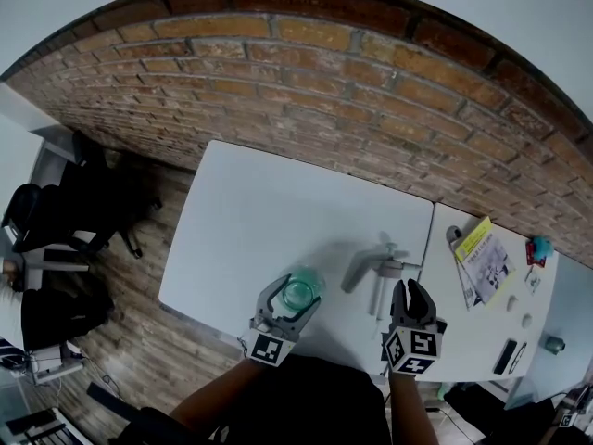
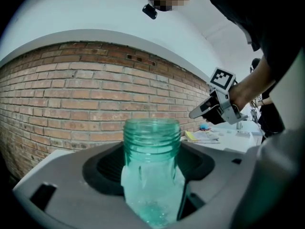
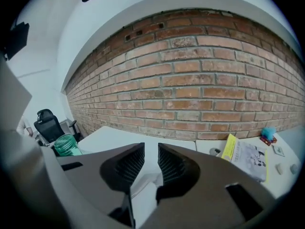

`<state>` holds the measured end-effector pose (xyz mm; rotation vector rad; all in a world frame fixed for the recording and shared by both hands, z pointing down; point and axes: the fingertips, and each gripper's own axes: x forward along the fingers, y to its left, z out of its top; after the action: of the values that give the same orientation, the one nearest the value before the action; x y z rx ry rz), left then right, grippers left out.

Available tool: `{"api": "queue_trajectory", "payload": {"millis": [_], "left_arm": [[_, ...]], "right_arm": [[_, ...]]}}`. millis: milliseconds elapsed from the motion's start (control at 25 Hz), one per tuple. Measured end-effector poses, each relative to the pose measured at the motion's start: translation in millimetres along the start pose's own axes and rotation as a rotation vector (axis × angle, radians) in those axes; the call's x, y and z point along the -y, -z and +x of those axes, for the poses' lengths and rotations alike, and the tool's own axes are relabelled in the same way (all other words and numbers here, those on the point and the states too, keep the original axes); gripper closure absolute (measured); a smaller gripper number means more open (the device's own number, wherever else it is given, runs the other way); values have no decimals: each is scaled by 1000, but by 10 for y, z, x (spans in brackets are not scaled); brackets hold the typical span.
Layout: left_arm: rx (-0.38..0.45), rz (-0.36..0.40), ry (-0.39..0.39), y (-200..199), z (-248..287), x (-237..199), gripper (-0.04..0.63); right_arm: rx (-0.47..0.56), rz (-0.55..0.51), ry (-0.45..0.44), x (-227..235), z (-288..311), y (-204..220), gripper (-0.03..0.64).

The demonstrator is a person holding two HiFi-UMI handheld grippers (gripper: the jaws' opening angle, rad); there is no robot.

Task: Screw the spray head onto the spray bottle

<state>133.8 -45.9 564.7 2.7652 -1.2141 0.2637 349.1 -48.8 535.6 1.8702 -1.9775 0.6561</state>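
Note:
A clear green spray bottle [image 1: 299, 290] stands upright with my left gripper [image 1: 295, 302] shut on its body. In the left gripper view its threaded neck [image 2: 152, 137] is bare, with no cap on it. The white spray head [image 1: 382, 269] lies on its side on the white table [image 1: 269, 221], with its tube pointing toward me. My right gripper [image 1: 409, 287] hovers just to the right of the head and touches nothing. Its jaws stand open by a narrow gap [image 3: 151, 163]. A white part of the spray head [image 3: 143, 185] shows below that gap.
A second white table [image 1: 463, 332] to the right carries a yellow booklet [image 1: 484, 258] and several small items. A brick wall [image 1: 371, 91] runs behind both tables. Black office chairs [image 1: 83, 207] stand at the left on the wooden floor. The table's near edge is just under my grippers.

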Motion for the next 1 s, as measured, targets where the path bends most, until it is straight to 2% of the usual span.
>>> {"api": "queue_trajectory", "payload": {"millis": [160,280,440,680,1000], "left_arm": [[-4,30,7,-6,16,6,276],[8,25,1,-14,14,3,276],[-24,44,13,27,27,24,276],[-2,58,8,-18,7,3,275],[-6,70,6,-24,20,4,275]], "right_arm": [[-53,2,4,77,157,95,532],[-77,0,1,92,261,155,531],[-113,-10,-23,91,414,246,531],[-172,-5,-31,119,628,406,531],[-265,-2,-7,305,910,629,514]]}}
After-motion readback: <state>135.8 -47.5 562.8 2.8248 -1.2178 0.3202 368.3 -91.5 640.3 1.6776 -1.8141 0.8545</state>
